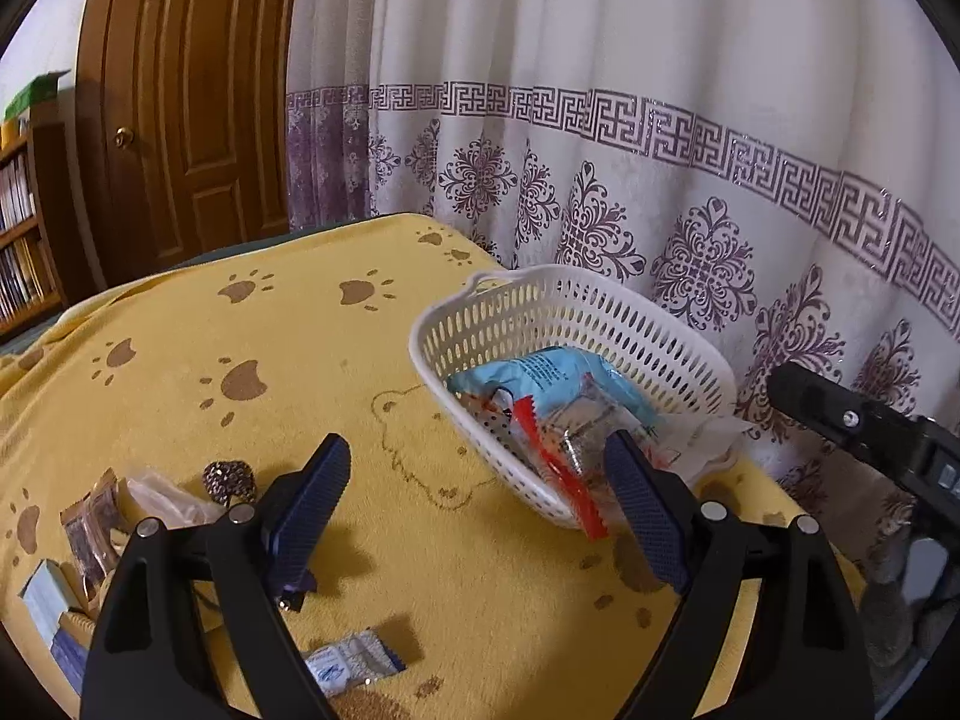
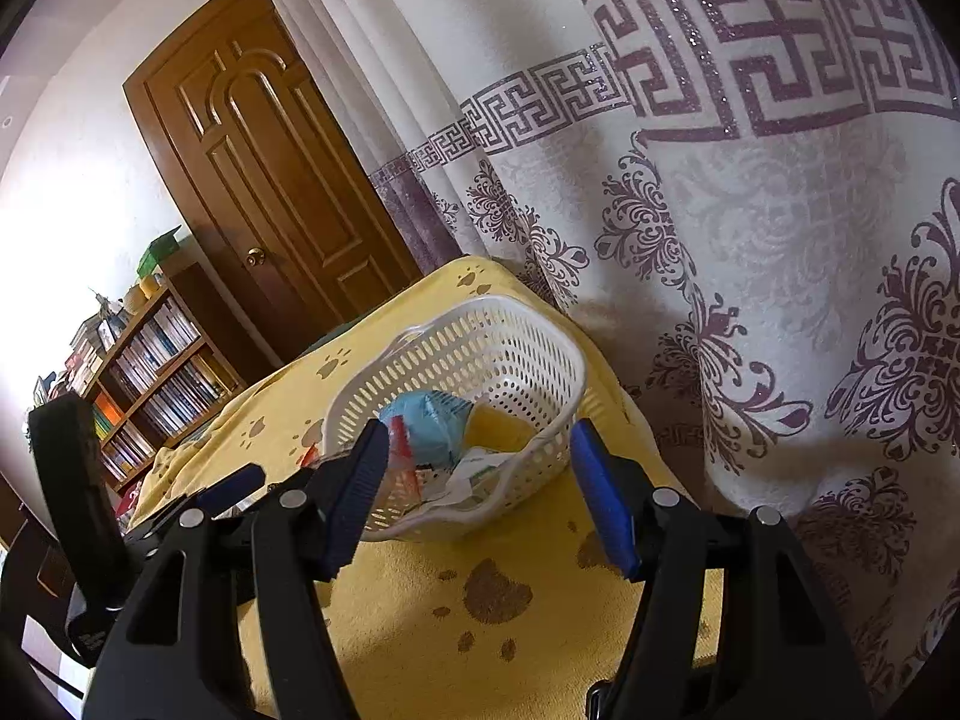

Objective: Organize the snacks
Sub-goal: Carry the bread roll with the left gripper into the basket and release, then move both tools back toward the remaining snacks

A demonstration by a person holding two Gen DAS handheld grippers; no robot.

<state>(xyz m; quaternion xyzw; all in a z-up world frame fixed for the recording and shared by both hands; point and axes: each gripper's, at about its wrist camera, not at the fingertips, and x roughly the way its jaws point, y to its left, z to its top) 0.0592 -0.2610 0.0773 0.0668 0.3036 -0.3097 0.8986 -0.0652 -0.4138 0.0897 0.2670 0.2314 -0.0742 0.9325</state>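
Both the left claw (image 1: 480, 516) and right claw (image 2: 480, 489) are spread, empty; several packets are already in the white perforated plastic basket (image 1: 474, 324). Next, probably, the small white-blue wrapped snack (image 1: 351, 663) at six o'clock is to be fetched.

a white slotted basket (image 1: 480, 324) is seen at 2 o'clock on the yellow paw-print cover, tipped toward the camera. a light blue bag (image 1: 540, 375) is held inside it, over a clear packet with a red zigzag edge (image 1: 555, 468) that juts past the near rim. loose snacks are spread at 8 o'clock: a brown wrapped bar (image 1: 90, 528), a clear packet (image 1: 162, 501) and a dark patterned piece (image 1: 229, 480). a blue-and-white sachet (image 1: 351, 663) lies at 6 o'clock.
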